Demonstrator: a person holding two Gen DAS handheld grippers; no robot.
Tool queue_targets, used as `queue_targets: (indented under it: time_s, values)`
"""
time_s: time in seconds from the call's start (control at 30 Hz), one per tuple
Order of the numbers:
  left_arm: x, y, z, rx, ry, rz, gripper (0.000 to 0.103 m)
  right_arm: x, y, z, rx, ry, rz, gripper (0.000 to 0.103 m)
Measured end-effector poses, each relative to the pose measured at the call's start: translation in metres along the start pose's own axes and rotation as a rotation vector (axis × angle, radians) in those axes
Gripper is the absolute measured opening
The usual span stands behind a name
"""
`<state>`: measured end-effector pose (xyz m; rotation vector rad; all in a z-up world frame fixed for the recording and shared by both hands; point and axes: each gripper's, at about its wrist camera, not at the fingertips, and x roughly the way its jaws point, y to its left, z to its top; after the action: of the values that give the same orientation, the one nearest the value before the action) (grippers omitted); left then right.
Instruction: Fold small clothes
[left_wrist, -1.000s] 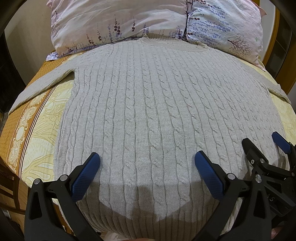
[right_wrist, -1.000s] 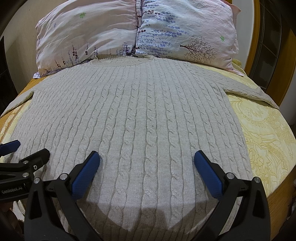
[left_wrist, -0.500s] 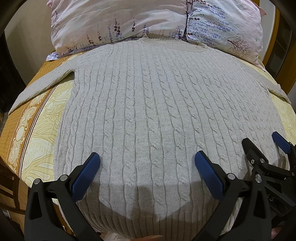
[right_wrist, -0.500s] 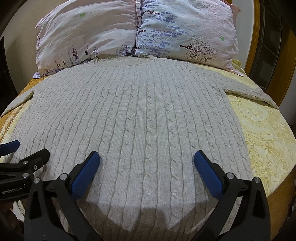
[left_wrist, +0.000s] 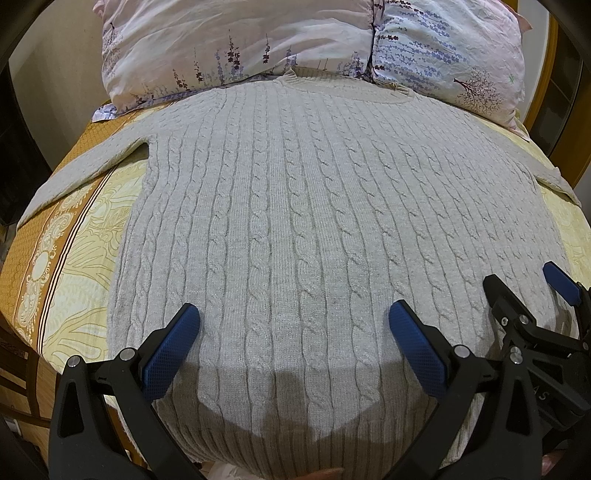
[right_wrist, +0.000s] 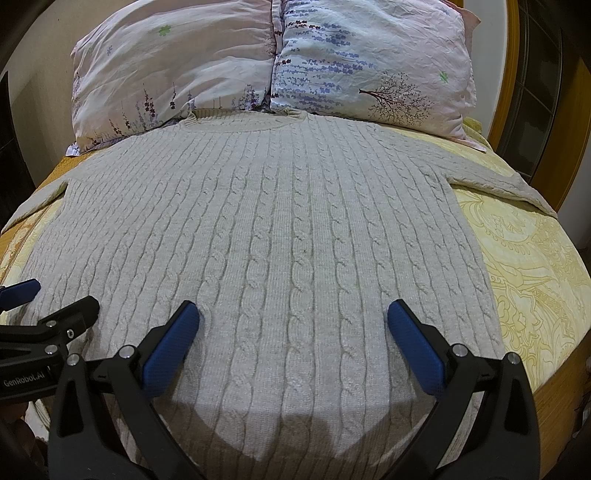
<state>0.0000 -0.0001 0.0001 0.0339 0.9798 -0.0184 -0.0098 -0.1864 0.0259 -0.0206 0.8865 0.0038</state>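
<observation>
A light grey cable-knit sweater (left_wrist: 314, 221) lies flat and spread on the bed, collar at the far end by the pillows, sleeves out to both sides. It also fills the right wrist view (right_wrist: 280, 236). My left gripper (left_wrist: 293, 325) is open and empty, hovering over the sweater's near hem on its left half. My right gripper (right_wrist: 291, 321) is open and empty over the hem's right half. Each gripper shows at the edge of the other's view: the right gripper (left_wrist: 524, 288) and the left gripper (right_wrist: 55, 299).
Two floral pillows (right_wrist: 369, 66) lean at the head of the bed. A yellow patterned bedspread (right_wrist: 528, 280) shows on both sides of the sweater, with an orange border (left_wrist: 40, 258) at the left. A wooden bed frame (right_wrist: 506, 74) curves at the right.
</observation>
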Motion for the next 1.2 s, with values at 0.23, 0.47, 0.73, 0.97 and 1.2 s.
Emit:
queue_targets:
  time_s: [0.23, 0.47, 0.73, 0.97, 1.2]
  values:
    - [0.000, 0.000, 0.000, 0.000, 0.003, 0.000, 0.102, 0.001, 0.000, 0.000, -0.003, 0.001, 0.001, 0.101]
    - [0.003, 0.001, 0.002, 0.003, 0.020, 0.000, 0.102, 0.000, -0.002, 0.003, -0.024, 0.009, 0.028, 0.101]
    - [0.006, 0.001, 0.013, 0.044, 0.027, -0.018, 0.102, 0.007, -0.037, 0.030, -0.001, -0.016, 0.116, 0.101]
    - [0.011, 0.004, 0.047, 0.079, 0.004, -0.022, 0.102, 0.021, -0.154, 0.078, 0.339, -0.063, 0.104, 0.099]
    - [0.018, 0.020, 0.084, 0.020, -0.039, -0.167, 0.102, 0.064, -0.285, 0.080, 0.782, 0.002, 0.073, 0.065]
